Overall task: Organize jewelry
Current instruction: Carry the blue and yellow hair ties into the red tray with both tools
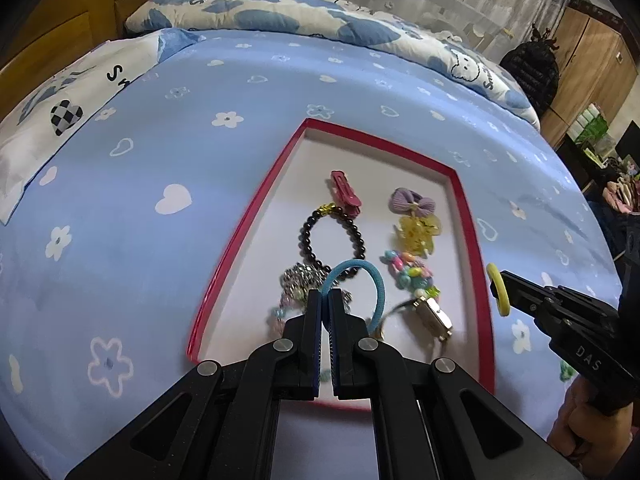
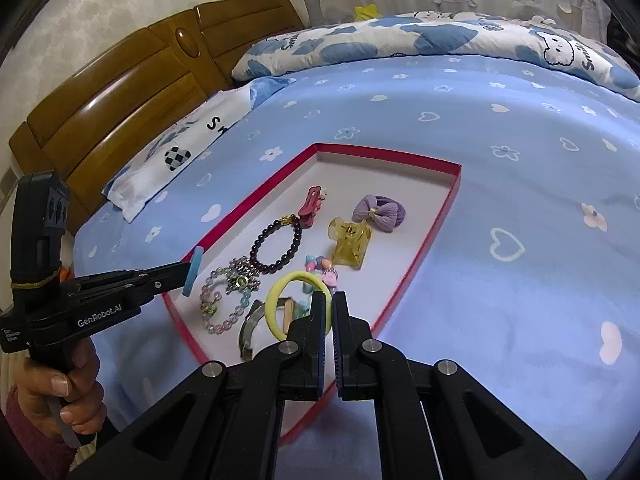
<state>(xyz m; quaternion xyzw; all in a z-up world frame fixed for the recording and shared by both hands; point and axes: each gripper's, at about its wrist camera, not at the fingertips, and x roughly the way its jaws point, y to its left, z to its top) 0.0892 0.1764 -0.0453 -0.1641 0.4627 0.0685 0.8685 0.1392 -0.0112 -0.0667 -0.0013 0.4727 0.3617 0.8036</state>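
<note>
A red-rimmed tray [image 1: 248, 236] [image 2: 432, 224] with a white floor lies on the blue bedsheet. My left gripper [image 1: 325, 294] [image 2: 187, 270] is shut on a blue hair tie [image 1: 374, 280] [image 2: 193, 270] above the tray's near left part. My right gripper [image 2: 330, 300] [image 1: 505, 285] is shut on a yellow hair tie [image 2: 276, 296] [image 1: 496, 290], held just over the tray's right rim. Inside the tray lie a dark bead bracelet [image 1: 332, 236], a pink clip [image 1: 346, 192], a purple bow [image 1: 412, 202], a yellow clip [image 1: 418, 232], a pastel bead bracelet [image 1: 408, 274], a watch [image 1: 434, 316] and a chain bracelet [image 2: 224, 300].
Flower-and-heart bedsheet [image 1: 160, 160] surrounds the tray. A pillow [image 1: 60, 112] lies at the left, a folded quilt [image 1: 320, 20] along the far side, a wooden headboard [image 2: 120, 92] behind. A person's hand [image 2: 68, 384] grips the left tool.
</note>
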